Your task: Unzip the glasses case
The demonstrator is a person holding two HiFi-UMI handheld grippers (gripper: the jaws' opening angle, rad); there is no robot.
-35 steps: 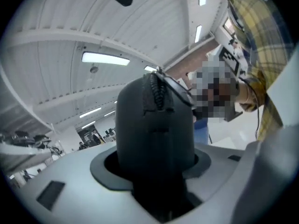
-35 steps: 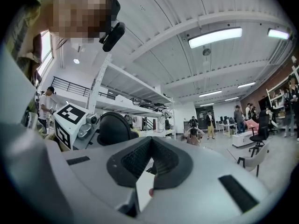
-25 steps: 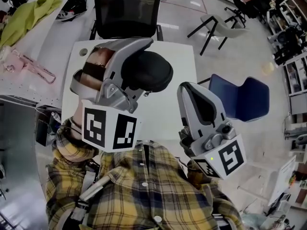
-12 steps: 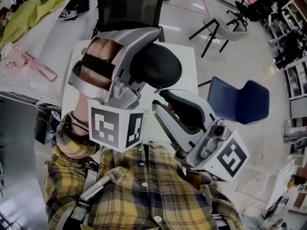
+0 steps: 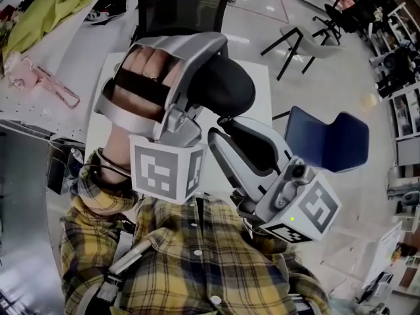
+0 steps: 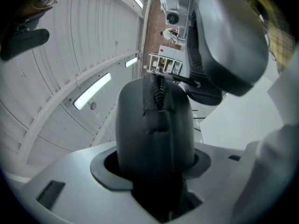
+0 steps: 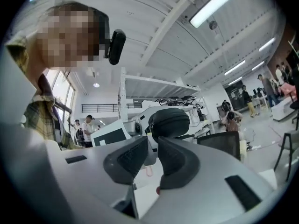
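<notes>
Head view, w/ both gripper views. Left gripper [image 5: 205, 87] is clamped on the black oval zip-up glasses case [image 5: 226, 87], held up in front of the person's yellow plaid shirt [image 5: 197, 261] and above the white square table [image 5: 259, 87]. In the left gripper view the case [image 6: 154, 125] stands between the jaws and fills the centre, zip seam [image 6: 156, 90] facing the camera, blocking most of the room behind. Right gripper [image 5: 220, 128] sits just beside the case, approx. below it; its jaws are a little apart w/ nothing between them. In its own view the case [image 7: 169, 122] shows just beyond the pads [image 7: 175, 160].

Surroundings: black mesh office chair [image 5: 180, 8] behind the table, blue plastic chair [image 5: 325, 140] at right, yellow-green cloth [image 5: 46, 8] on the bench at left. The left gripper's grey body hides approx. half the case from above.
</notes>
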